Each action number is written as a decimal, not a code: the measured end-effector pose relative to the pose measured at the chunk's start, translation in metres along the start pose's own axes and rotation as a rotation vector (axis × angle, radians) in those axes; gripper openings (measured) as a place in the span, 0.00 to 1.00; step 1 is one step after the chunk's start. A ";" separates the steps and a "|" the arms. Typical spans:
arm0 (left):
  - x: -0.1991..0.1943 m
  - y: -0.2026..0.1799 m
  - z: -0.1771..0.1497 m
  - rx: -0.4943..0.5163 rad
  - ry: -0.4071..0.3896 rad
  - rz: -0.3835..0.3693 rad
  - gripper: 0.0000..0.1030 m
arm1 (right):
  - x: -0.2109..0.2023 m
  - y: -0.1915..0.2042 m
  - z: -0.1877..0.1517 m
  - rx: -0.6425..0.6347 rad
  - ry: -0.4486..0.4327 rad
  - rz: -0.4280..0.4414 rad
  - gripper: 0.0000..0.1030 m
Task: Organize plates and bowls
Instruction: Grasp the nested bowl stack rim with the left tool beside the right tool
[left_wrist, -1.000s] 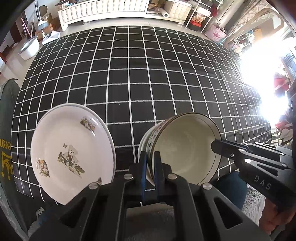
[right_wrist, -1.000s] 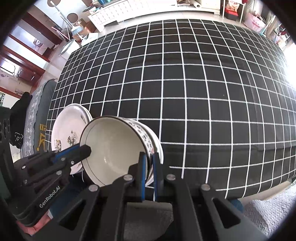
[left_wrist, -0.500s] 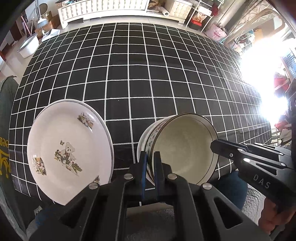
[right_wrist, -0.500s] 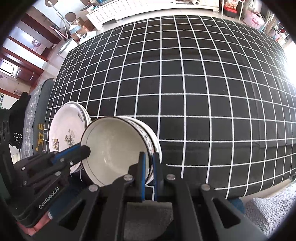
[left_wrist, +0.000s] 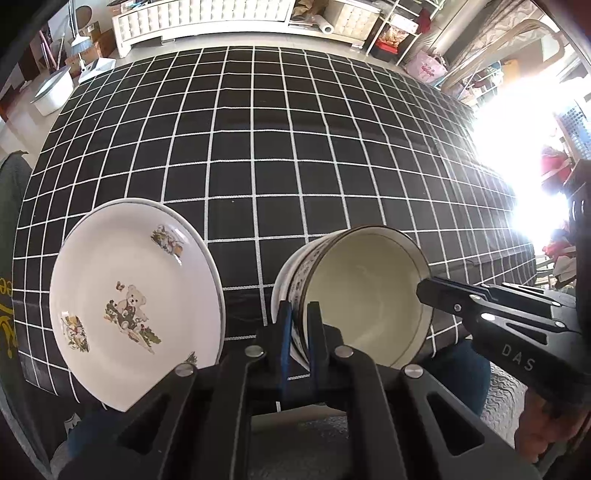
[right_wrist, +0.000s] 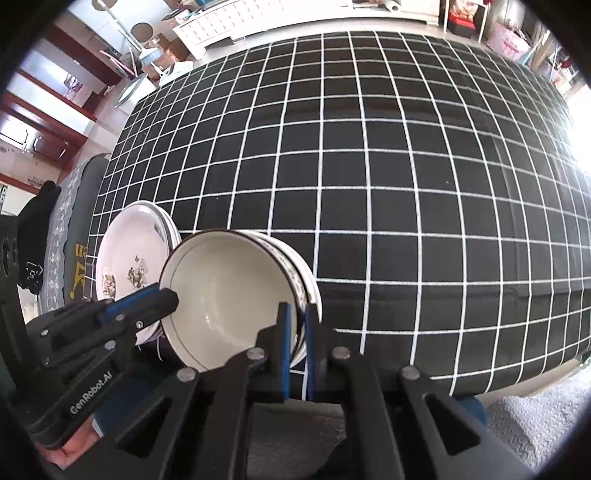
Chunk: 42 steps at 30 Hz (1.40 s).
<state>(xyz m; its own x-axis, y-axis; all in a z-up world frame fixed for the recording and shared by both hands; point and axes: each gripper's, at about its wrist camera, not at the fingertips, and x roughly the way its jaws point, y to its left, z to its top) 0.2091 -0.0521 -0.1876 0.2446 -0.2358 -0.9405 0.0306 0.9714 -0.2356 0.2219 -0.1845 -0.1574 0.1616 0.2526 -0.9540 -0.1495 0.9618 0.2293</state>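
Note:
A stack of cream bowls (left_wrist: 365, 295) with patterned outer walls hangs tilted over the near edge of the black checked table (left_wrist: 258, 147). My left gripper (left_wrist: 298, 314) is shut on the stack's left rim. My right gripper (right_wrist: 297, 317) is shut on its right rim (right_wrist: 306, 280). Each gripper shows in the other's view: the right gripper (left_wrist: 424, 291) at the bowls' far side, the left gripper (right_wrist: 171, 297) likewise. To the left of the bowls (right_wrist: 229, 295) lies a stack of white plates (left_wrist: 133, 295) with a teddy-bear print, the same plates (right_wrist: 129, 266) showing behind the left gripper.
The checked cloth (right_wrist: 369, 147) beyond the dishes carries nothing else. A dark cushioned seat (right_wrist: 70, 221) stands off the table's left end. White cabinets (left_wrist: 203, 14), a lamp and storage shelves line the far wall. Strong glare fills the right side.
Both grippers keep their hold on the bowl stack. In the left wrist view the plates and bowls sit slightly lower and more of the table shows; otherwise hardly anything moved.

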 end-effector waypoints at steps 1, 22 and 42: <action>-0.002 0.001 0.000 -0.001 -0.006 -0.005 0.06 | -0.002 0.001 0.000 -0.010 -0.008 -0.008 0.10; -0.024 0.020 -0.006 0.064 -0.040 -0.115 0.64 | -0.030 -0.004 -0.015 0.037 -0.138 -0.082 0.74; 0.045 0.038 0.006 0.072 0.090 -0.239 0.64 | 0.030 -0.032 -0.015 0.257 0.006 0.094 0.74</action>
<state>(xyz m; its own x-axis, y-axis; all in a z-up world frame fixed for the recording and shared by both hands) 0.2267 -0.0260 -0.2375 0.1352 -0.4572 -0.8790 0.1471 0.8866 -0.4386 0.2167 -0.2088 -0.1965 0.1525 0.3418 -0.9273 0.0893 0.9297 0.3574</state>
